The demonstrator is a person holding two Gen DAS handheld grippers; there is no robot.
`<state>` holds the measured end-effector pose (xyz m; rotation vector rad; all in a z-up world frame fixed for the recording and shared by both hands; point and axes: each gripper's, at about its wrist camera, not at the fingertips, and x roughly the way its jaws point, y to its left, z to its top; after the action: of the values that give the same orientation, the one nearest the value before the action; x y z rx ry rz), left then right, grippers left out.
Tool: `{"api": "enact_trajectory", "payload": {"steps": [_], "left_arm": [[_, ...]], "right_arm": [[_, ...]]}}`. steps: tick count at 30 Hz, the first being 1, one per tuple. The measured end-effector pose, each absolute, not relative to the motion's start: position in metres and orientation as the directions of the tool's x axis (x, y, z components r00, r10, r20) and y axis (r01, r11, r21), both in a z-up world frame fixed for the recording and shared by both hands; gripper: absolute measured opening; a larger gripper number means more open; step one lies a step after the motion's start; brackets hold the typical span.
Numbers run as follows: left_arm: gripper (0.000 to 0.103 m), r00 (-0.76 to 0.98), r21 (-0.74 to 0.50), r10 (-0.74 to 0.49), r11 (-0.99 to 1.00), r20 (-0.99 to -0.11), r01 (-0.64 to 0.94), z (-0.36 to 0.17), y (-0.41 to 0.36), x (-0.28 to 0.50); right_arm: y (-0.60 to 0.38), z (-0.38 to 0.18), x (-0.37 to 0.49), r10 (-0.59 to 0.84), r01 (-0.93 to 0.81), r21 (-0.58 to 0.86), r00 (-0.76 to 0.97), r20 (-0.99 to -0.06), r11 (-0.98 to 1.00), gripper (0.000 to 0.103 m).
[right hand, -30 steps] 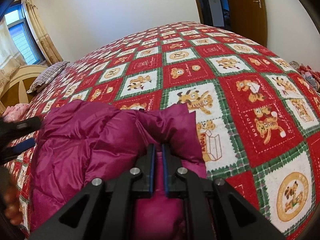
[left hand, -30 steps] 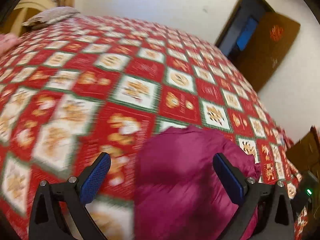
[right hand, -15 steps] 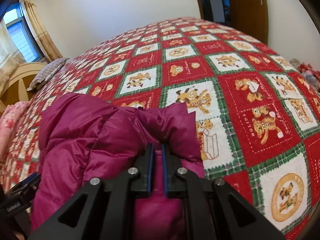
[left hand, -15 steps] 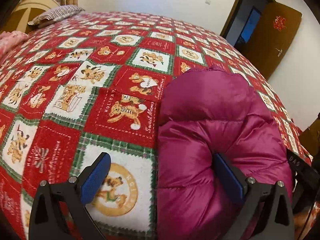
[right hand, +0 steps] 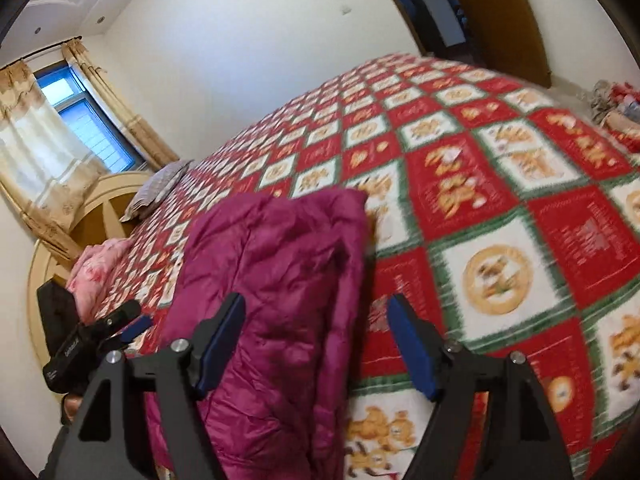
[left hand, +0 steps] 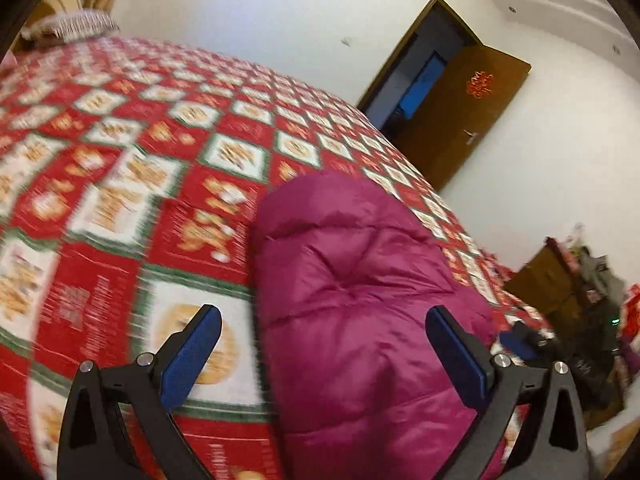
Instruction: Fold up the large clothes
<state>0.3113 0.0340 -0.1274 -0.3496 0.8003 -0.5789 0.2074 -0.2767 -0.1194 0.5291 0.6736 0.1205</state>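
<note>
A puffy magenta jacket (right hand: 280, 300), quilted and shiny, lies folded into a thick bundle on the bed's red, white and green checked quilt (right hand: 500, 208) printed with bears. The right gripper (right hand: 316, 340) has its 2 blue-padded jaws apart and opening; the jacket's edge sits between them, though neither pad presses it. The left gripper (left hand: 324, 356) stands wide open over the jacket's rounded end. A striped pillow (right hand: 156, 192) rests by the curved wooden headboard (right hand: 100, 204).
</note>
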Motion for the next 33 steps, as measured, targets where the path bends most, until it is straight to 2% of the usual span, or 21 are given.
{"api": "enact_trajectory", "payload": {"steps": [5, 8, 14, 20, 24, 28, 33], "left_arm": [[0.102, 0.513, -0.435, -0.57, 0.822, -0.643, 0.368, -0.138, 0.008, 0.317], [0.102, 0.508, -0.427, -0.561, 0.828, -0.654, 0.364, -0.144, 0.002, 0.322], [0.102, 0.47, -0.479, -0.577, 0.817, -0.668, 0.322, -0.158, 0.005, 0.333], [0.102, 0.488, -0.41, -0.533, 0.845, -0.691, 0.343, -0.157, -0.004, 0.331], [0.102, 0.491, -0.379, -0.515, 0.855, -0.702, 0.354, -0.158, -0.007, 0.331], [0.102, 0.497, -0.35, -0.498, 0.863, -0.71, 0.365, -0.159, -0.01, 0.333], [0.102, 0.509, -0.315, -0.469, 0.877, -0.722, 0.362, -0.161, -0.015, 0.335]], "right_arm": [[-0.269, -0.142, 0.235, 0.324, 0.056, 0.524, 0.729, -0.603, 0.85, 0.082], [-0.27, -0.157, 0.245, 0.358, 0.068, 0.565, 0.711, -0.606, 0.822, 0.087], [-0.273, -0.153, 0.253, 0.419, 0.0, 0.579, 0.69, -0.59, 0.815, 0.088], [-0.266, -0.157, 0.274, 0.449, -0.04, 0.561, 0.648, -0.616, 0.827, 0.091], [-0.25, -0.155, 0.275, 0.401, -0.064, 0.477, 0.644, -0.651, 0.877, 0.091], [-0.248, -0.156, 0.274, 0.403, -0.075, 0.469, 0.641, -0.653, 0.88, 0.084], [-0.236, -0.156, 0.283, 0.393, -0.093, 0.436, 0.623, -0.676, 0.895, 0.083]]}}
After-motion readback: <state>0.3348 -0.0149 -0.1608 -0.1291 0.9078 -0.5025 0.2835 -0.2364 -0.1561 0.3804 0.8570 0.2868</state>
